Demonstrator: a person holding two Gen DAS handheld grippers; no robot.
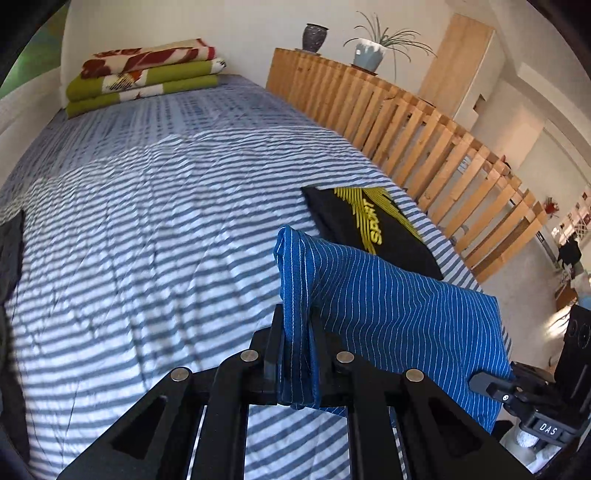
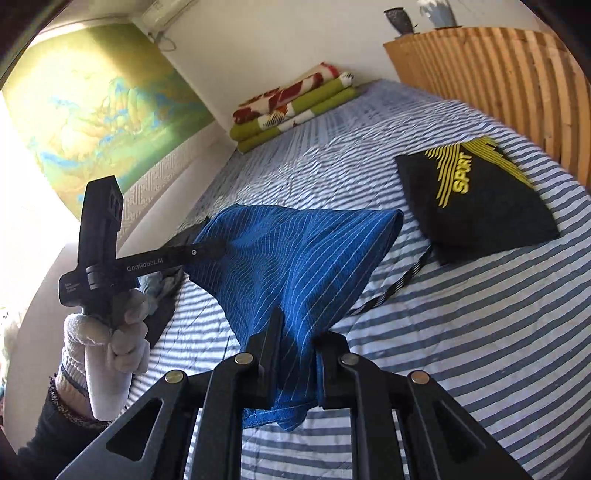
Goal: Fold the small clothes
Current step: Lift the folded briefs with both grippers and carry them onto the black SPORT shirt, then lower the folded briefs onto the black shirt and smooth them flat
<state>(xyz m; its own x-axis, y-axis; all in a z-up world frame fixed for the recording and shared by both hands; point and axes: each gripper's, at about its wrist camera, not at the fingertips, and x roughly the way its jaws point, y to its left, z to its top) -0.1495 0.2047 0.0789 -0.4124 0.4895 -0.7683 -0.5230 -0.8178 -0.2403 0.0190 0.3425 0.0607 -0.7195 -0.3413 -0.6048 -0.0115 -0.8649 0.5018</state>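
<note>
A blue pinstriped garment (image 1: pixel 388 302) hangs in the air above the striped bed (image 1: pixel 147 221), stretched between both grippers. My left gripper (image 1: pixel 297 326) is shut on one bunched edge of it. In the same view the right gripper (image 1: pixel 480 380) pinches the far edge at the lower right. In the right wrist view my right gripper (image 2: pixel 301 339) is shut on the blue garment (image 2: pixel 295 251), and the left gripper (image 2: pixel 218 249), held by a gloved hand (image 2: pixel 114 332), grips its other corner. A folded black garment (image 2: pixel 472 199) printed SPORT in yellow lies flat on the bed.
Folded green and red blankets (image 1: pixel 144 74) are stacked at the head of the bed. A wooden slatted rail (image 1: pixel 424 140) runs along one side, with a vase (image 1: pixel 314 36) and a potted plant (image 1: pixel 369 55) on top. A black-yellow strap (image 2: pixel 399 284) trails from the black garment. Dark cloth (image 1: pixel 11 251) lies at the left edge.
</note>
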